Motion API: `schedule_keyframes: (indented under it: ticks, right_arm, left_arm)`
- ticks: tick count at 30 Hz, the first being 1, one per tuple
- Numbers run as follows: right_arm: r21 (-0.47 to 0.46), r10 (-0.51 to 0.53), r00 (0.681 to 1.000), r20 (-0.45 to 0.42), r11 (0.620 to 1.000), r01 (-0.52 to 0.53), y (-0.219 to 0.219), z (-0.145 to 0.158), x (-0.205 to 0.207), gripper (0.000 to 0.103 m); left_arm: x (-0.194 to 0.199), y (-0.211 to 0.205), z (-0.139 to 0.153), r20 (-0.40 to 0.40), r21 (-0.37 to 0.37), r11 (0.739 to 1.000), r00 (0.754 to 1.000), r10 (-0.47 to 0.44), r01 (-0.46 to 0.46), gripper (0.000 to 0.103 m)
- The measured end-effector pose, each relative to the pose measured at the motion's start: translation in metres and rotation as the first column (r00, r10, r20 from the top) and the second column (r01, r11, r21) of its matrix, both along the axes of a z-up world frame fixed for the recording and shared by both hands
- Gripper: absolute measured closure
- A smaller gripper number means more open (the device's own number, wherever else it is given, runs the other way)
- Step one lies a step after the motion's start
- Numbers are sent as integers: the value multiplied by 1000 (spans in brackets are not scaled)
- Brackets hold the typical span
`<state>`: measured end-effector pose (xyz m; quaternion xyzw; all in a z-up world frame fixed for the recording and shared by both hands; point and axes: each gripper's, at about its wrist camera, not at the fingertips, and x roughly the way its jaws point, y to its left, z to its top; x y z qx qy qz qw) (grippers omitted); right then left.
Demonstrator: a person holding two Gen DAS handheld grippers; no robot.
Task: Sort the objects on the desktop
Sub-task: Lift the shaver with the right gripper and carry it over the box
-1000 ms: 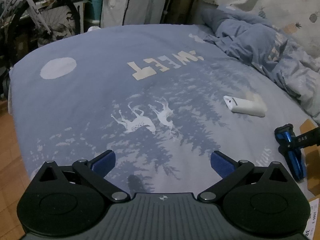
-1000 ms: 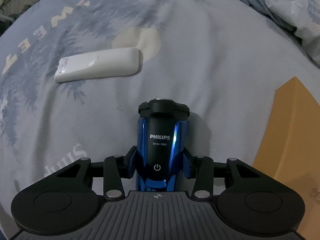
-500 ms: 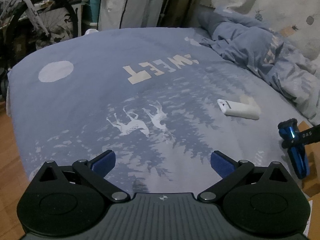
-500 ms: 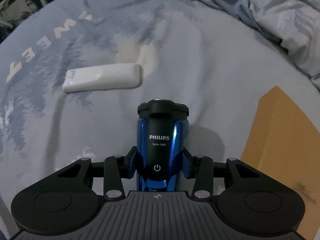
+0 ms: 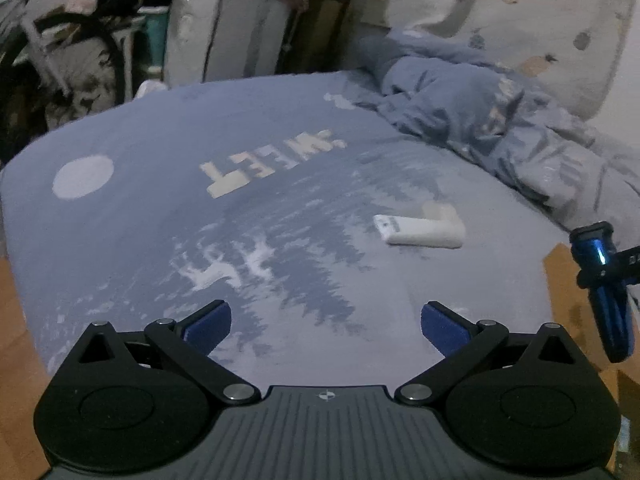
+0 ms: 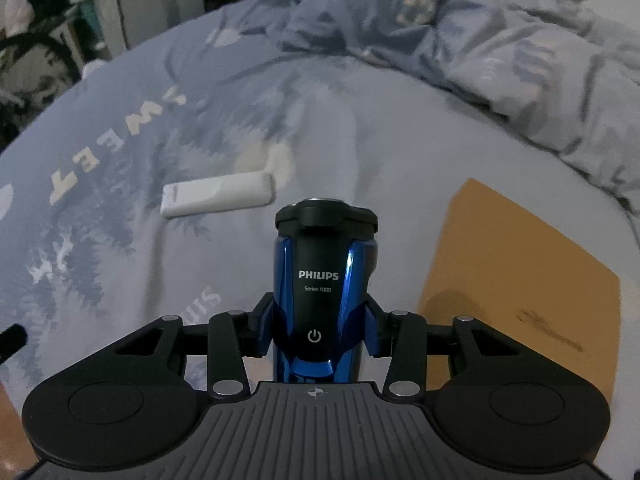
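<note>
A blue and black Philips electric shaver [image 6: 325, 280] stands upright between the pads of my right gripper [image 6: 320, 324], which is shut on its lower body and holds it above the bedsheet. The left wrist view shows the same shaver [image 5: 604, 280] at the far right edge, off the bed. A white remote control [image 6: 218, 197] lies flat on the sheet, beyond and left of the shaver; it also shows as the remote [image 5: 420, 231] in the left wrist view. My left gripper [image 5: 326, 322] hangs open over the sheet's near part with nothing between its blue pads.
An orange-brown cardboard box [image 6: 520, 280] sits at the right, beside the shaver. A rumpled blue duvet [image 5: 500, 128] is piled at the back right of the bed [image 5: 160, 152]. A bicycle [image 5: 68, 68] and wrapped goods stand past the bed's far edge.
My right gripper has risen with the shaver, so the remote and the sheet look farther below and more of the box shows. The left gripper has lifted a little and stays open.
</note>
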<state>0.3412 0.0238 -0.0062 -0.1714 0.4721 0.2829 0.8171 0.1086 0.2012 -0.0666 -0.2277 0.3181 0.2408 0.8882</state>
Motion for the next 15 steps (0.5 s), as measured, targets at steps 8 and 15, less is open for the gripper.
schedule_keyframes:
  ticks: [8, 15]
  right_arm:
    - [29, -76, 996, 52, 997, 74, -64, 42, -38, 56]
    - [48, -151, 985, 86, 988, 148, -119, 64, -78, 56]
  left_arm:
    - [7, -37, 23, 54, 13, 996, 995, -87, 86, 0]
    - [9, -70, 39, 93, 40, 985, 981, -170, 166, 0]
